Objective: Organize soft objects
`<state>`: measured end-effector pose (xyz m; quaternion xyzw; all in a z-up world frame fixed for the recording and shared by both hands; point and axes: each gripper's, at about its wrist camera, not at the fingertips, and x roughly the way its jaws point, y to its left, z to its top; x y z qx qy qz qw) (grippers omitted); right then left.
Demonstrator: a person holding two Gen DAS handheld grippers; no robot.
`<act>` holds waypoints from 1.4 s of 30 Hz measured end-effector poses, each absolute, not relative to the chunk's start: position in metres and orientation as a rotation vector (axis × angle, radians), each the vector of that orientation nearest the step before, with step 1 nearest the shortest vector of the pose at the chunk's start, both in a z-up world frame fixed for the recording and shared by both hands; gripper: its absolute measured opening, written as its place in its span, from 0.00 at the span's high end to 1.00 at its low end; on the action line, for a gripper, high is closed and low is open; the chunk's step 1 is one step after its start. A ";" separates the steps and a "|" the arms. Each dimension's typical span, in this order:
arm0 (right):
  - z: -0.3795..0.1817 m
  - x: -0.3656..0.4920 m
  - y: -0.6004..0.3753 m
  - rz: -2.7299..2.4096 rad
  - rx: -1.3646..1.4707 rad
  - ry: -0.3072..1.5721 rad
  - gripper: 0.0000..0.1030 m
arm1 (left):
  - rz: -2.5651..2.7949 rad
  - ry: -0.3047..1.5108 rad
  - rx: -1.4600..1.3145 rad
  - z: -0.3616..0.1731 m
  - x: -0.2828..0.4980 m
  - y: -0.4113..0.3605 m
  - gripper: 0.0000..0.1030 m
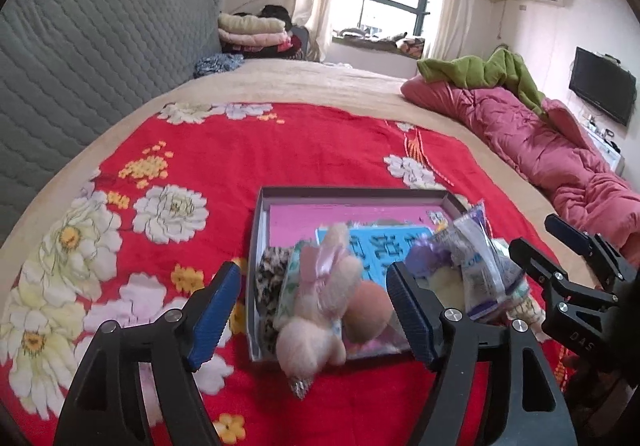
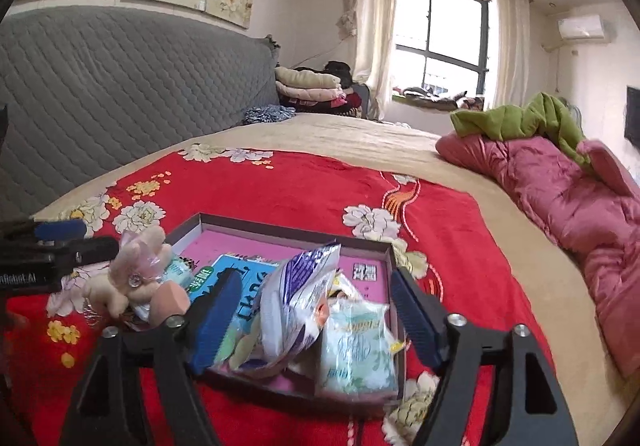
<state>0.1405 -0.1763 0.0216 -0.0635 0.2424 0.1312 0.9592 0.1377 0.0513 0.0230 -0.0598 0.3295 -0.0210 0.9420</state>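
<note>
A shallow grey box (image 1: 259, 230) with a pink floor lies on the red floral blanket (image 1: 280, 149). In it are a pale pink plush bunny (image 1: 320, 310), a peach round sponge (image 1: 366, 312), a leopard-print piece (image 1: 272, 286), a blue pack (image 1: 384, 250) and plastic packets (image 1: 480, 274). My left gripper (image 1: 313, 272) is open, the bunny lying loose between its fingers. My right gripper (image 2: 314, 274) is open over the box's (image 2: 384, 250) near end; a white-and-purple packet (image 2: 296, 306) and a green tissue pack (image 2: 356, 358) lie between its fingers, untouched. Each gripper shows at the other view's edge: the right gripper (image 1: 534, 234), the left gripper (image 2: 80, 236).
The bed has a grey quilted headboard (image 1: 92, 45) on the left. A pink quilt (image 1: 540, 149) with a green garment (image 1: 488, 73) lies along the right side. Folded blankets (image 1: 252, 31) are stacked at the far end. A television (image 1: 602, 91) hangs on the right wall.
</note>
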 end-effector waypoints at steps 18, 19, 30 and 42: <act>0.016 0.080 -0.193 0.195 -0.027 0.631 0.23 | 0.050 0.735 -0.123 0.020 0.057 0.019 0.26; 0.017 0.078 -0.194 0.196 -0.022 0.633 0.23 | 0.050 0.740 -0.126 0.020 0.054 0.018 0.26; 0.022 0.042 -0.194 0.208 0.013 0.697 0.23 | 0.072 0.797 -0.183 0.022 0.016 0.023 0.26; 0.031 0.021 -0.187 0.220 0.026 0.685 0.23 | 0.074 0.822 -0.158 0.019 0.001 0.016 0.26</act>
